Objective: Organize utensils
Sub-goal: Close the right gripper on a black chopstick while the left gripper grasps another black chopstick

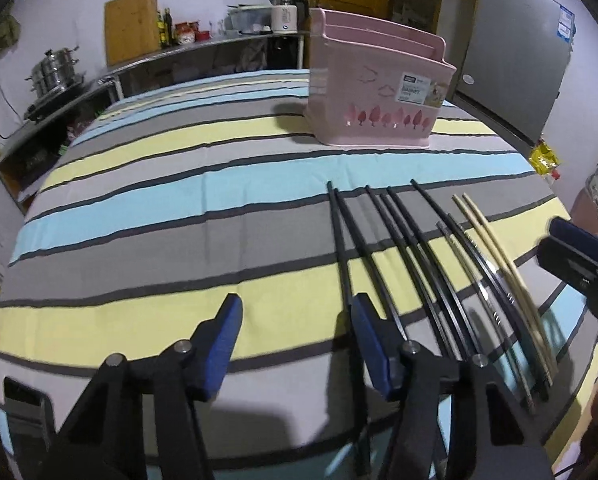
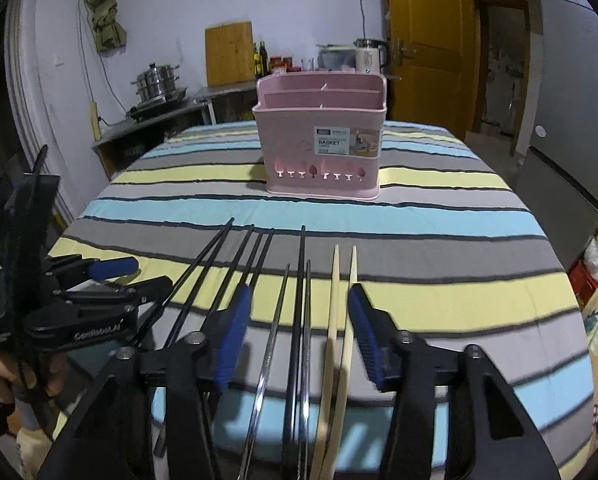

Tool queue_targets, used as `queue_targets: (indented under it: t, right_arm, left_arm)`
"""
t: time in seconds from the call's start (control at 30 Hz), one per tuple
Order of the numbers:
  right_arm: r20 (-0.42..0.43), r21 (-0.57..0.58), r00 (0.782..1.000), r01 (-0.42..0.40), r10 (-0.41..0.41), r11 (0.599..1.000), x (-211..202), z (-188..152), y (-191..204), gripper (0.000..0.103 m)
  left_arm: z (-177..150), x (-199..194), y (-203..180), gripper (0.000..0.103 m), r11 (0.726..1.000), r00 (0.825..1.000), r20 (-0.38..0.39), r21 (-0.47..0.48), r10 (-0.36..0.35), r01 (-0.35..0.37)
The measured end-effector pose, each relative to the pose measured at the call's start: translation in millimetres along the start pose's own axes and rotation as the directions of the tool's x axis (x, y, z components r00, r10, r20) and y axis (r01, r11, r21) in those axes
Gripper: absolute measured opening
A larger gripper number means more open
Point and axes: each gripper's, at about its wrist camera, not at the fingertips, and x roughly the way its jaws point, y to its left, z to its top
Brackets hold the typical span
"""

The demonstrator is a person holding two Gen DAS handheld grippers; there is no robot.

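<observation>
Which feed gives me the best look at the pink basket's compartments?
The right wrist view: the pink basket faces the camera squarely, so its open top, inner dividers and the label all show. The left wrist view catches the same basket from a corner angle, showing stepped walls but little of the inside.
</observation>
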Motion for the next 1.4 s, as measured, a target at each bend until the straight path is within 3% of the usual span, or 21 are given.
queue_targets:
  t: [0.1,0.27,0.63,0.8,0.9,1.07,1.2,1.4]
  right_arm:
    - [-0.049,0.006,0.999,-0.006,0.006,1.0,21,10,-6,0.03]
    - [-0.105,0.013,0.994,-0.036,0.037,0.999,47,24,-10,0.022]
    - [-0.197,0.038,0.976,-0.089,0.095,0.995,93,44,-13,0.018]
    - [-0.251,0.039,0.964,-0.081,0.088,0.996,112,49,-12,0.017]
    - [-0.265,0.034,0.961,-0.076,0.083,0.996,118,53,-10,0.016]
    - [-0.288,0.032,0.956,-0.057,0.063,0.998,123,56,-10,0.005]
    - [-0.289,0.05,0.954,-0.069,0.081,0.996,120,58,-11,0.005]
    - [-0.255,0.075,0.96,-0.098,0.114,0.992,105,64,-17,0.004]
  left_arm:
    - [8,10,-2,0.056,1.0,1.0,-0.017,0.003,-0.011,0.011]
    - [18,20,-7,0.05,0.999,1.0,-0.027,0.038,-0.014,0.015]
    - [39,35,-6,0.027,0.999,0.999,-0.052,0.052,-0.007,0.01]
    - [50,44,-5,0.026,0.998,0.997,-0.075,0.054,-0.015,0.019]
    - [57,49,-4,0.026,0.998,0.995,-0.096,0.054,-0.024,0.029]
    - [63,54,-6,0.025,0.997,0.994,-0.107,0.071,-0.019,0.027]
    - [66,55,-3,0.008,0.998,0.993,-0.109,0.051,-0.034,0.04]
    - [69,44,5,0.007,0.996,0.992,-0.097,0.002,-0.085,0.085]
